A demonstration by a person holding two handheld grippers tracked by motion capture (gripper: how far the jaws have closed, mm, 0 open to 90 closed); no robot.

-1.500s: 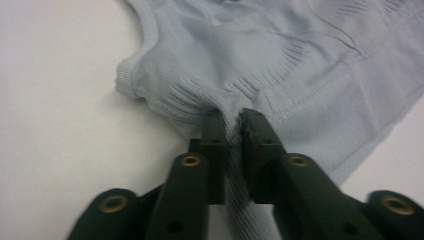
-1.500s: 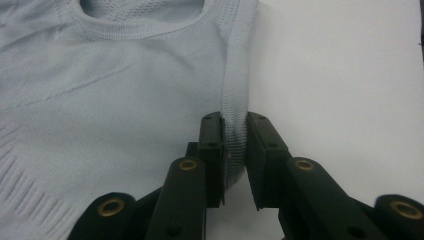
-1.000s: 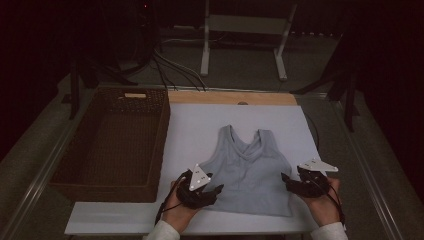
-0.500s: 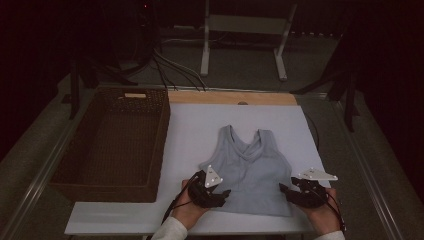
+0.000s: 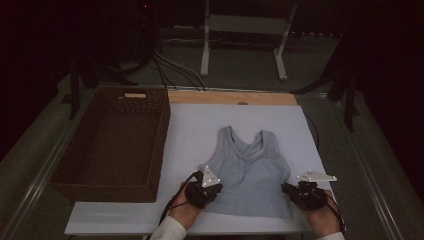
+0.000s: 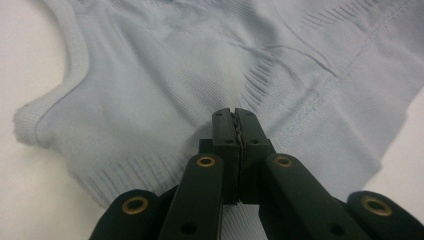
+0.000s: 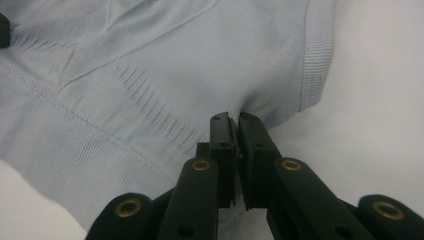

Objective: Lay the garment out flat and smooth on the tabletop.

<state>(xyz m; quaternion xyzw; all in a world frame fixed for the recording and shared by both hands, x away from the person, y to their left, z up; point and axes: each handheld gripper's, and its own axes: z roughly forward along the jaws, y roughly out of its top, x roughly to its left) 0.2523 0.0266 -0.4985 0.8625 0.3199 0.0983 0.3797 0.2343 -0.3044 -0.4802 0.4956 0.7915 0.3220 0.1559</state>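
top: pale blue-grey sleeveless tank top [image 5: 248,172], ribbed knit, flat on white table [image 5: 195,130], neck toward far side, hem near
top place: centre-right of table, right of wicker basket [image 5: 112,145], apart from it
left gripper [image 5: 210,192]: at near left hem corner; jaws have just been closing, now clenched with ribbed fabric pinched between them
left gripper close-up [image 6: 235,117]: pads together, cloth edge caught in the seam
right gripper [image 5: 290,192]: at near right hem corner; jaws have just been closing, clamped on fabric edge
right gripper close-up [image 7: 234,122]: cloth puckers at tips
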